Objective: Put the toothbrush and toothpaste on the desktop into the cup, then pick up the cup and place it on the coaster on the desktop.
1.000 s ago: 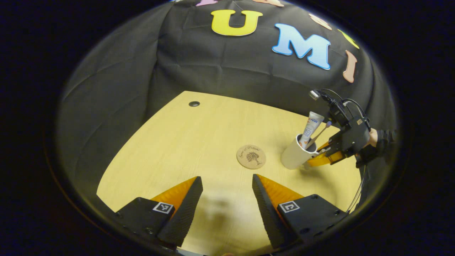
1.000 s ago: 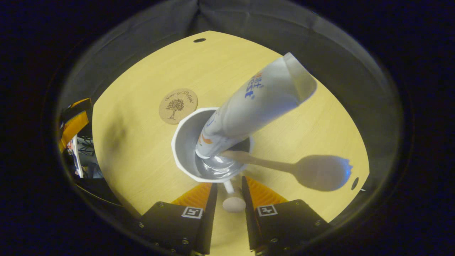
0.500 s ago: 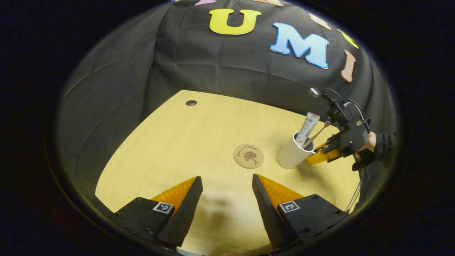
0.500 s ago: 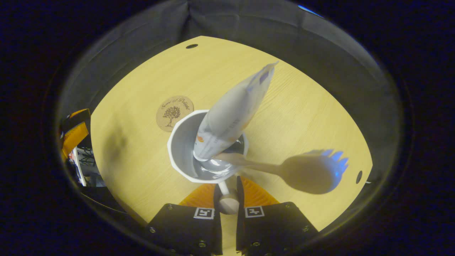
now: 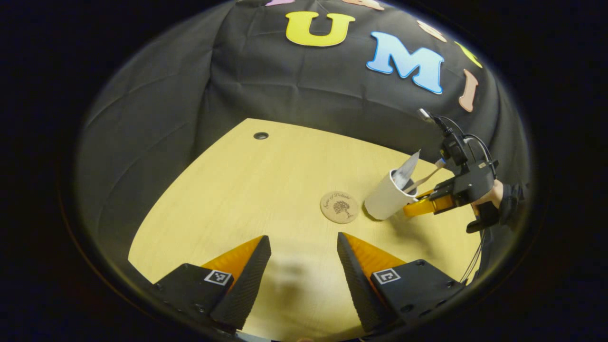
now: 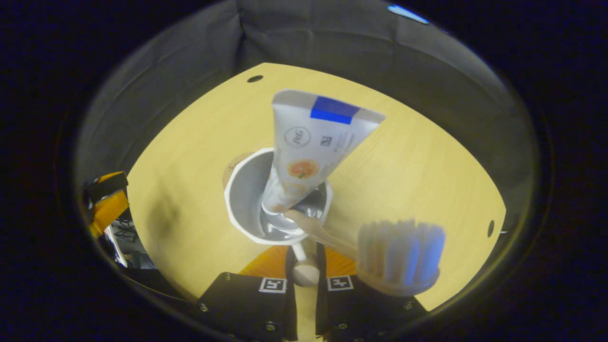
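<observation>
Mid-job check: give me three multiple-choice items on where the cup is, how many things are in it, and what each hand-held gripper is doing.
1. Where is the cup relative to the coaster?
A. centred on the coaster
B. just beside the coaster, tilted, not on it
C. at the far desk edge by the hole

2. How many items stand in the cup?
A. none
B. one
C. two

3. What state are the grippers in?
A. left open, right shut on the cup handle
B. both open
C. left shut on the cup, right open

Answers:
1 B, the left gripper view shows the whole coaster uncovered next to the leaning cup.
2 C, the toothpaste and toothbrush both rise from it.
3 A, the left hand-held gripper has wide-apart fingers over bare desk; the right hand-held gripper pinches the cup handle.
</observation>
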Motion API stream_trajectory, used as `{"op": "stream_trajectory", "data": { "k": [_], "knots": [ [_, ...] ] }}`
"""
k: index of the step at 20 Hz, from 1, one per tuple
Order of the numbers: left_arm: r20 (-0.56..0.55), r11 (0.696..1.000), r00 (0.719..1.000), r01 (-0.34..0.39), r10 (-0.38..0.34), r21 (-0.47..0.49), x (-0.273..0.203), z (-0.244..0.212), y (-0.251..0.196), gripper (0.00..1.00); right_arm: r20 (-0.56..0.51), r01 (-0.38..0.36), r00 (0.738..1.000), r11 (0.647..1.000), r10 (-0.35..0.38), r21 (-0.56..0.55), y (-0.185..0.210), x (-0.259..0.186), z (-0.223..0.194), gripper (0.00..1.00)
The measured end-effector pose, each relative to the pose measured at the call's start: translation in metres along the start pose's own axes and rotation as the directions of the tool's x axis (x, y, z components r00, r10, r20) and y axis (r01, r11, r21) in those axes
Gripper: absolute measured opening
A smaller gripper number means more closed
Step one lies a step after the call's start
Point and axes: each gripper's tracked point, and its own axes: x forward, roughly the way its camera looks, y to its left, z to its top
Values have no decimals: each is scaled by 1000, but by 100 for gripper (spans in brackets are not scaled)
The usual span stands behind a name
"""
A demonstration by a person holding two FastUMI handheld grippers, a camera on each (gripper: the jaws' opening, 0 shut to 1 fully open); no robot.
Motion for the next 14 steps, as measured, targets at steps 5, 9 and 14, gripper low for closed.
{"op": "stream_trajectory", "data": {
  "k": [5, 9, 14],
  "knots": [
    [3, 1000, 1000, -16, 16, -18, -8, -1, 20, 92, 17, -19, 1000, 1000, 20, -23, 30, 4, 26, 16],
    [7, 999, 999, -31, 31, -34, -9, 1, 35, 92, 3, -13, 1000, 999, 13, -52, 47, 16, 37, 16],
    [5, 996, 998, -57, 58, -63, -23, 0, 37, 92, -17, 1, 1000, 997, -2, -79, 49, 21, 41, 16]
  ]
}}
